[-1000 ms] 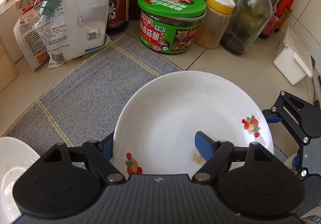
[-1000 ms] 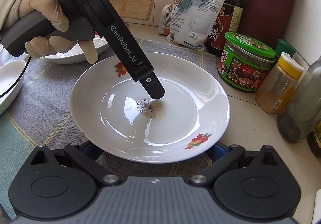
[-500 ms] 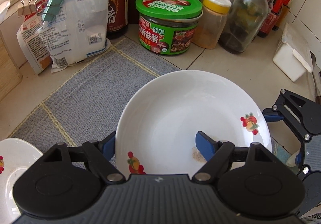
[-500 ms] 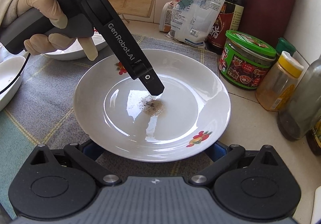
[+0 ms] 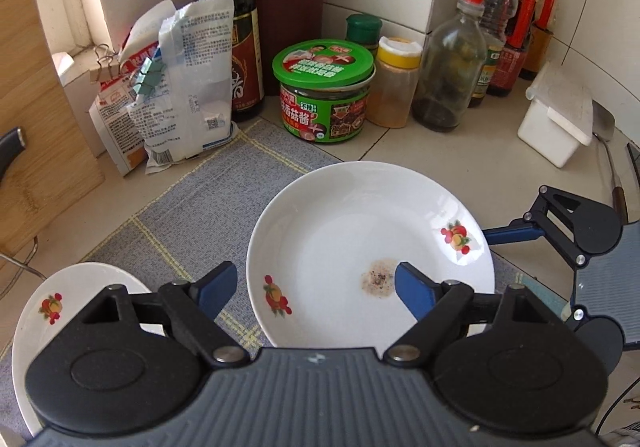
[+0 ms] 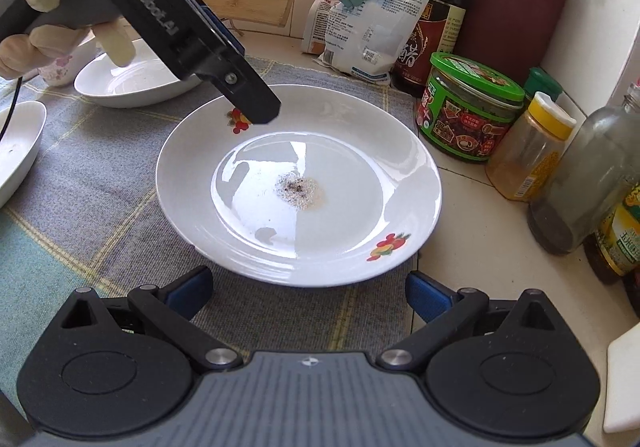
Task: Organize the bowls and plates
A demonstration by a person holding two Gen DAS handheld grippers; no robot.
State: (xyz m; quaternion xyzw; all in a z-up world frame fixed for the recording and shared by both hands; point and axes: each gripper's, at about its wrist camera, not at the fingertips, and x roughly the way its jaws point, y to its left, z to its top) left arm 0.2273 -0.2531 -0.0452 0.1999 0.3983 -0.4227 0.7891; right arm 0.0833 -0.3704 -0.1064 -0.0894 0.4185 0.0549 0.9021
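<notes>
A white plate [image 5: 360,239] with fruit decals and a crumb stain in its middle lies on the grey mat; it also shows in the right wrist view [image 6: 300,183]. My left gripper [image 5: 316,287] is open and raised above the plate's left rim, holding nothing; its black body shows in the right wrist view [image 6: 248,103]. My right gripper [image 6: 308,287] is open just short of the plate's near rim, not touching it. A second white dish [image 5: 80,295] lies left of the plate, and a white bowl [image 6: 132,79] sits further back.
Grey checked mat [image 6: 100,207] covers the counter. A green-lidded jar [image 6: 468,111], yellow-capped spice jar [image 6: 528,151], bottles, clipped bags [image 5: 180,87], a wooden board [image 5: 36,127] and a white box [image 5: 556,127] crowd the back and right. Another white dish [image 6: 16,147] lies at the far left.
My left gripper has let go of the plate, opened and pulled back up and to the left. The plate now rests on the mat. My right gripper has drawn back slightly.
</notes>
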